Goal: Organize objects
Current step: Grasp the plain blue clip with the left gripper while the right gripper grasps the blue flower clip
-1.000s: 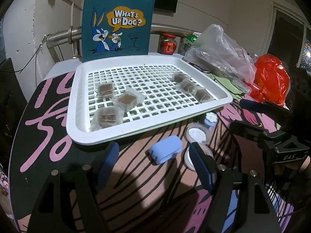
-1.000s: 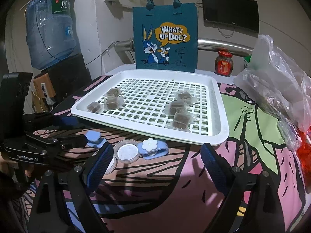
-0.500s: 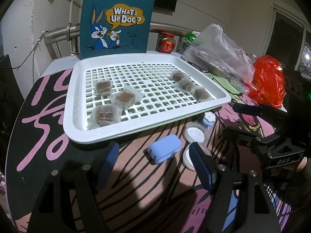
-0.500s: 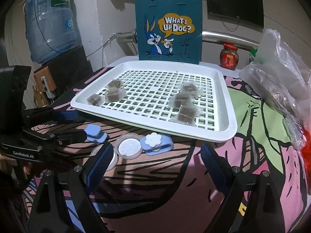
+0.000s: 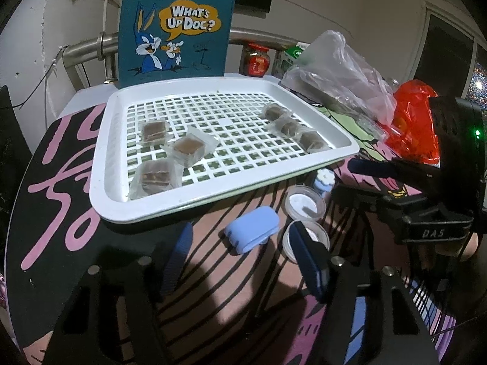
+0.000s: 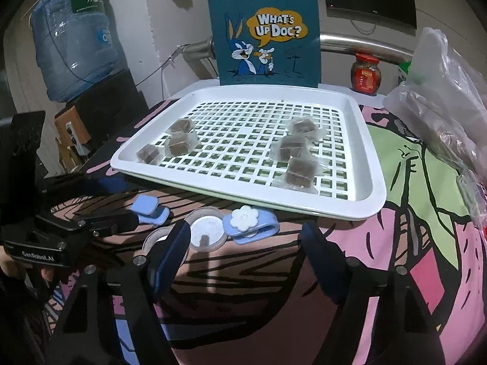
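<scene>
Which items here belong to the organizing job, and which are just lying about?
Job items:
- white grid tray
- wrapped brown cubes
- blue clip
- flower clip
- round clear lids

Lying about:
- cartoon tote bag
- red-lidded jar
- clear plastic bag
- red bag
- water bottle

Six wrapped brown cubes (image 6: 299, 170) lie in white tray (image 6: 353, 210).

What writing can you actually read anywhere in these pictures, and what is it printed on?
"WHAT'S UP DOC?": speech bubble on the teal tote bag.
"GenRobot.AI": body of the left gripper.
"DAS": body of the right gripper.
"虎": green label on the water jug; the rest is too blurred.
Red jar label: too small to read.
</scene>
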A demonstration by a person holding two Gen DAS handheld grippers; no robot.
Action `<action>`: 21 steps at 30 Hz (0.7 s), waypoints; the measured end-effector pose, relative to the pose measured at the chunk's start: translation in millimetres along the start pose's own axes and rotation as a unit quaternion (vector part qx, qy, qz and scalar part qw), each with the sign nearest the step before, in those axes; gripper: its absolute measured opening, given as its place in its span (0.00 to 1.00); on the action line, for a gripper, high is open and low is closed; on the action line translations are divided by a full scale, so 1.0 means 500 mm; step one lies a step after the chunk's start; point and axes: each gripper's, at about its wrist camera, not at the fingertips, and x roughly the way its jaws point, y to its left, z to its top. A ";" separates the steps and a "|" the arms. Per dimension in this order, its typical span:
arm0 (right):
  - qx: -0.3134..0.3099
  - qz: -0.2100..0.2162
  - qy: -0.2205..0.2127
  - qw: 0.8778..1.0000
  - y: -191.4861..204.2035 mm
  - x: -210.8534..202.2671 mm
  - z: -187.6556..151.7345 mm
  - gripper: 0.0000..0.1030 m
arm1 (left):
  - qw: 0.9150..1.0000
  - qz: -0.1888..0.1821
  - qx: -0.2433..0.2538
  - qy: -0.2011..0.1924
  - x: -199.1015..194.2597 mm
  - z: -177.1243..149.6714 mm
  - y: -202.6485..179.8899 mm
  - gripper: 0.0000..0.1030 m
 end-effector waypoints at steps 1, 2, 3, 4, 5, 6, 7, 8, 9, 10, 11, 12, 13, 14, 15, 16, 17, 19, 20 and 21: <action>0.001 0.000 0.002 1.000 -0.001 0.003 0.002 0.72 | 1.000 -0.001 0.000 0.002 0.002 0.000 0.000 0.61; 0.002 0.000 0.005 1.000 -0.002 0.007 0.004 0.72 | 1.000 -0.002 0.000 0.005 0.003 0.000 0.000 0.60; 0.003 -0.001 0.007 1.000 -0.003 0.009 0.004 0.70 | 1.000 -0.003 0.000 0.006 0.004 0.000 0.000 0.59; 0.005 -0.001 0.012 1.000 -0.005 0.015 0.006 0.68 | 1.000 -0.004 0.001 0.009 0.006 0.001 -0.001 0.59; 0.007 0.000 0.015 1.000 -0.006 0.019 0.008 0.67 | 1.000 -0.006 0.002 0.010 0.007 0.001 -0.003 0.57; 0.008 0.003 0.018 1.000 -0.007 0.023 0.010 0.65 | 1.000 -0.009 0.004 0.012 0.009 0.001 -0.005 0.56; 0.009 0.003 0.020 1.000 -0.008 0.027 0.011 0.64 | 1.000 -0.011 0.004 0.013 0.010 0.001 -0.006 0.56; 0.009 0.003 0.021 1.000 -0.008 0.029 0.012 0.64 | 1.000 -0.015 0.004 0.015 0.011 0.002 -0.007 0.54; 0.009 0.003 0.022 1.000 -0.008 0.031 0.013 0.62 | 1.000 -0.018 0.004 0.017 0.013 0.002 -0.007 0.51; 0.009 0.004 0.024 1.000 -0.009 0.033 0.014 0.59 | 1.000 -0.021 0.003 0.020 0.017 0.003 -0.007 0.50; 0.011 0.005 0.026 1.000 -0.010 0.036 0.014 0.57 | 0.999 -0.023 0.001 0.022 0.020 0.004 -0.007 0.48; 0.013 0.007 0.029 0.999 -0.012 0.038 0.015 0.55 | 0.999 -0.025 -0.001 0.024 0.022 0.005 -0.006 0.43; 0.015 0.009 0.031 0.999 -0.013 0.041 0.014 0.52 | 0.999 -0.026 -0.005 0.027 0.024 0.006 -0.004 0.40; 0.017 0.009 0.034 0.999 -0.015 0.043 0.014 0.50 | 0.999 -0.027 -0.007 0.028 0.026 0.006 -0.003 0.37; 0.020 0.011 0.036 0.999 -0.018 0.044 0.014 0.47 | 0.999 -0.027 -0.009 0.030 0.028 0.007 -0.001 0.35; 0.023 0.013 0.036 0.999 -0.018 0.045 0.014 0.44 | 0.999 -0.027 -0.012 0.032 0.030 0.007 0.000 0.34; 0.026 0.017 0.036 0.999 -0.021 0.045 0.013 0.44 | 0.999 -0.027 -0.012 0.035 0.032 0.007 -0.001 0.31; 0.030 0.020 0.036 0.999 -0.023 0.044 0.013 0.44 | 0.999 -0.026 -0.010 0.037 0.034 0.007 -0.003 0.29; 0.030 0.020 0.036 0.999 -0.023 0.043 0.013 0.44 | 0.999 -0.026 -0.009 0.037 0.034 0.006 -0.004 0.26; 0.029 0.020 0.035 0.999 -0.022 0.043 0.013 0.44 | 0.999 -0.027 -0.008 0.036 0.033 0.006 -0.005 0.23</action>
